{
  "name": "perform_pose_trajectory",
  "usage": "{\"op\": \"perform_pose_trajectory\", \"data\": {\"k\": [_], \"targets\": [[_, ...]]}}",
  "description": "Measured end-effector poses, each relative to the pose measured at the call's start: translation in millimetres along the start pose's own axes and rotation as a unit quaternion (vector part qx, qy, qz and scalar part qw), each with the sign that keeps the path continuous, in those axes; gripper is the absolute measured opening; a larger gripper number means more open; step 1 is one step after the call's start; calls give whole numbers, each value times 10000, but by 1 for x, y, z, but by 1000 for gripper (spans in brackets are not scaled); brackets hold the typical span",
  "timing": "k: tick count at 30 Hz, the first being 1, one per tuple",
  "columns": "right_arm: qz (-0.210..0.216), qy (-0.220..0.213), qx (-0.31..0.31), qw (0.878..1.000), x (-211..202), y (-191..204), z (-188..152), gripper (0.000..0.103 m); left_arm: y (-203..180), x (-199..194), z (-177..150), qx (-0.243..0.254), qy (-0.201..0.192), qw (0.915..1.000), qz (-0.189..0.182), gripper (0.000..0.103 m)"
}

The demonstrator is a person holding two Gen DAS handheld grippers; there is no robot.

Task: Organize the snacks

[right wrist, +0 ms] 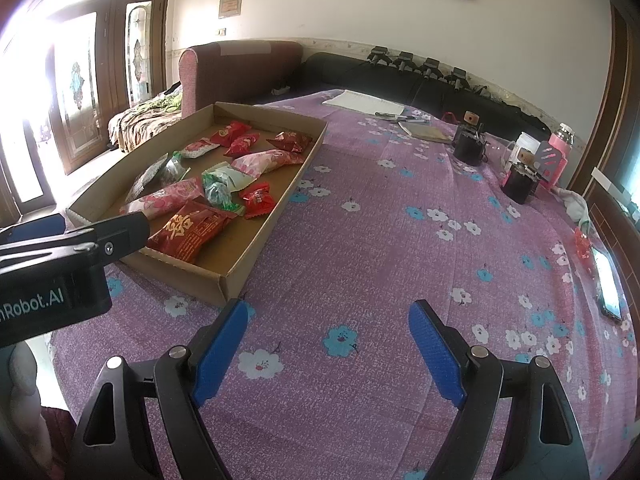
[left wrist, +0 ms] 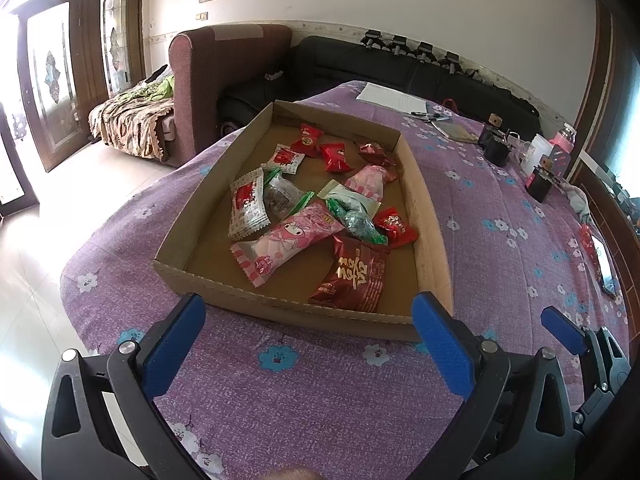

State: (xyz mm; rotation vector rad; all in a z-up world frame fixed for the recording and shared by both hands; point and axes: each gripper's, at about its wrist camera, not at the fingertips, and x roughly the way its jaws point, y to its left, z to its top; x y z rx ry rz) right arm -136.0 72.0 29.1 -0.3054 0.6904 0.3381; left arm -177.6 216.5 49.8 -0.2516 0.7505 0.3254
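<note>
A shallow cardboard tray [left wrist: 434, 240] lies on the purple flowered cloth and holds several snack packets: a dark red packet [left wrist: 352, 276] at the near side, a long pink one [left wrist: 284, 242], a green one [left wrist: 354, 216], a white and red one [left wrist: 248, 208] and small red ones at the far end. My left gripper [left wrist: 308, 314] is open and empty, just in front of the tray's near wall. My right gripper [right wrist: 326, 320] is open and empty over bare cloth, to the right of the tray [right wrist: 236, 268]. The dark red packet [right wrist: 190, 232] also shows in the right wrist view.
The table's far right holds black holders [right wrist: 470, 144], a clear jar, a pink bottle [right wrist: 560, 148], a notepad [right wrist: 362, 102] and pens. A phone [right wrist: 608, 284] lies at the right edge. Sofas stand behind; the table drops off to the floor on the left.
</note>
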Motion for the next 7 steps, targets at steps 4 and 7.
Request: {"op": "perform_pose_trajectory", "data": {"k": [4,7], "targets": [[1,0,3,10000,0,0,0,84,0,0,2,-20,-25,10000,64,103],[0,-9,-1,10000,0,0,0,84,0,-1,3,-24,-4,10000,87,103]]}}
